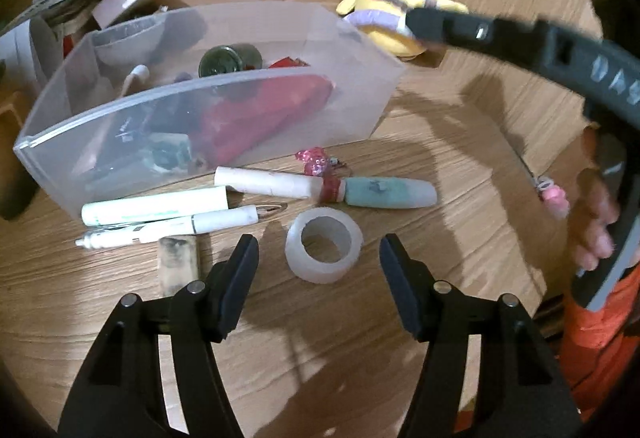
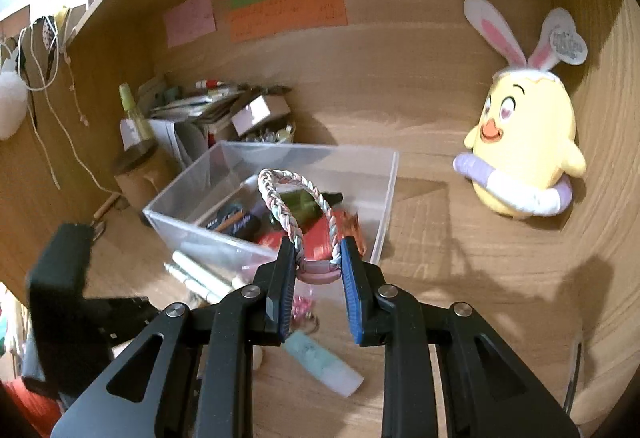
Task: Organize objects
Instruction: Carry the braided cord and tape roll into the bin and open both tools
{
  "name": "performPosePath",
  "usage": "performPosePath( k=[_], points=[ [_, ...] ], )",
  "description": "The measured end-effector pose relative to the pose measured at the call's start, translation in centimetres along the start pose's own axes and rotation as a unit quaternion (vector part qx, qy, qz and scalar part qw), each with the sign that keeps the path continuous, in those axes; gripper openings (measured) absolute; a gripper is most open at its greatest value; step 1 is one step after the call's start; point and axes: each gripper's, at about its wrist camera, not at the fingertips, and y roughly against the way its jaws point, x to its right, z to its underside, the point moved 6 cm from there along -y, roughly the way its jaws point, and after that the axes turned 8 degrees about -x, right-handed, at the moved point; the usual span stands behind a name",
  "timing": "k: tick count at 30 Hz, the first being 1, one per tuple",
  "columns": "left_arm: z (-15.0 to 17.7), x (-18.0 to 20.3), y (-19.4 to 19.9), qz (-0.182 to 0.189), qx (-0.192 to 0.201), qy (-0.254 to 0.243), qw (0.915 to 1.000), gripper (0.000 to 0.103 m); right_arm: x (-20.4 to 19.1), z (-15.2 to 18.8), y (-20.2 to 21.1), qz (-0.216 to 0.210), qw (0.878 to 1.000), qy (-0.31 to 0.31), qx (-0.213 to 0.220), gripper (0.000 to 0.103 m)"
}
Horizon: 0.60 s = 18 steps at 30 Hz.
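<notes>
Warm, dimmish indoor light from above. Soft dark shadows fall across the wooden counter [image 1: 460,166]. Heavy fisheye bend w/ black vignette at the corners of both views. Right claw [image 1: 416,23] motion-blurred in left wrist view; bright glare at top left of right wrist view.

The desk [image 2: 460,278] and the back wall [image 2: 400,78] are of light brown wood grain. Pink, green and orange notes [image 2: 286,14] are stuck on the wall. Warm light throws dark shadows on the desk.
</notes>
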Motion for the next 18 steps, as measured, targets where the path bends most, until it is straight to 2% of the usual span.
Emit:
performPosePath(
  k=[2,3,10,18],
  points=[
    [-0.1,0.0,-0.4,-0.002,-0.003,-0.001,1.0,0.052,0.0,-0.4,-0.2,-0.002,1.0,-0.002,0.002,0.02],
    [-0.1,0.1,-0.7,-0.001,-0.008,-0.002,1.0,0.04,0.0,-0.5,-0.3,-0.003,1.0,-0.002,0.001,0.02],
    [0.0,-0.4,0.4,-0.011,0.016,0.009,0.9998,0.04,-0.4,-0.8,-1.7,-0.004,1.0,0.001,-0.005,0.02],
    [-1.6,-2.8,4.9,-0.022,0.07,0.035,0.9967,0.04,-0.6,-1.8,-3.2,0.003,1.0,0.008,-0.007,0.02]
  ],
)
